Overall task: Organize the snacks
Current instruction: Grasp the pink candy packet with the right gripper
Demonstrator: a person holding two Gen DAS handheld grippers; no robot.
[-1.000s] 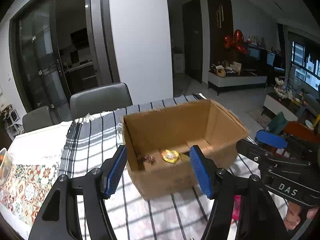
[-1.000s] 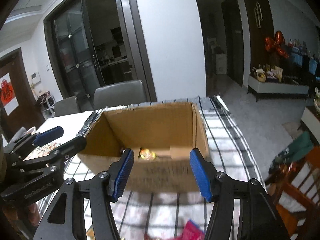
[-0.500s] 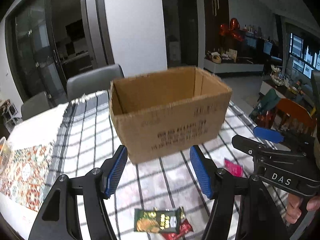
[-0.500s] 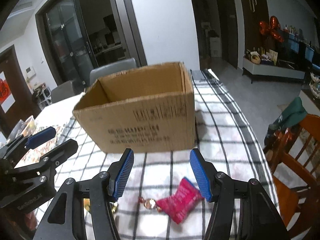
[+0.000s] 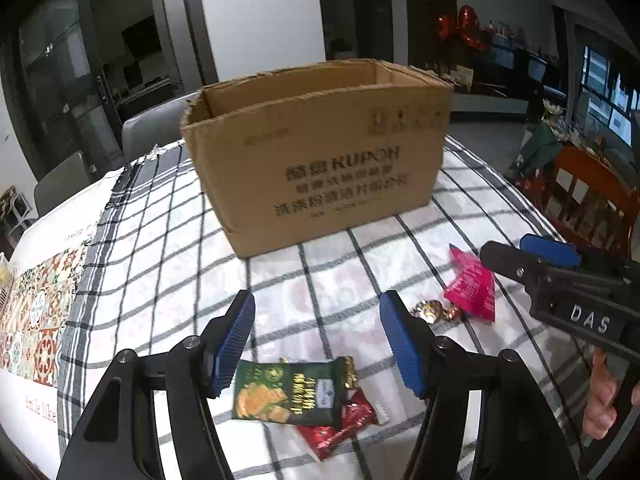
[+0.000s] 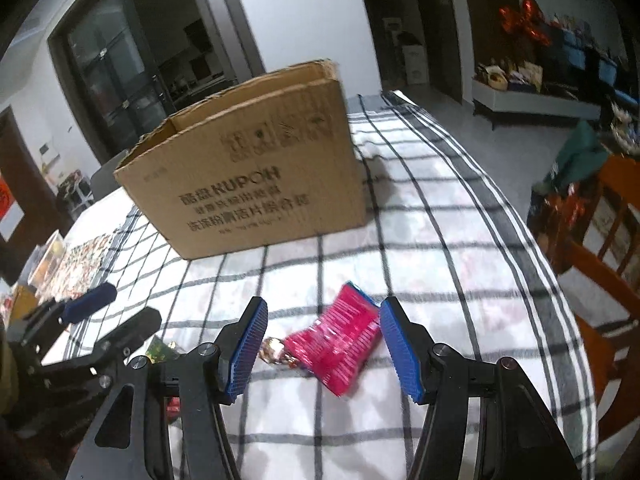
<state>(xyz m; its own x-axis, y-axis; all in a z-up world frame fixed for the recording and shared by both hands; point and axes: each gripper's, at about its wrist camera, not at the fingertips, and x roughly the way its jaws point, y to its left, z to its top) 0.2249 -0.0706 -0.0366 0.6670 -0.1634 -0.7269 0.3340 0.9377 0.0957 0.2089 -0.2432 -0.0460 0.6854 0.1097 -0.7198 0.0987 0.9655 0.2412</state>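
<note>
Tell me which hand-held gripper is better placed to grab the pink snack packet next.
Right. The right hand-held gripper is open with the pink snack packet lying between its fingers; the left hand-held gripper hovers over the green snack packet instead.

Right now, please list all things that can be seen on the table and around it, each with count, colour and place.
cardboard box: one, brown, open top, far part of the checked cloth
checked cloth: one, white with black lines, covers the table
green snack packet: one, dark green, near edge, between the left tongs' pads
red wrapper: one, red, partly under the green packet
pink packet: one, pink, between the right tongs' pads
gold candy: one, gold, touching the pink packet
wooden chair: one, orange-brown, right of the table
left tongs: open, empty
right tongs: open, empty
</note>
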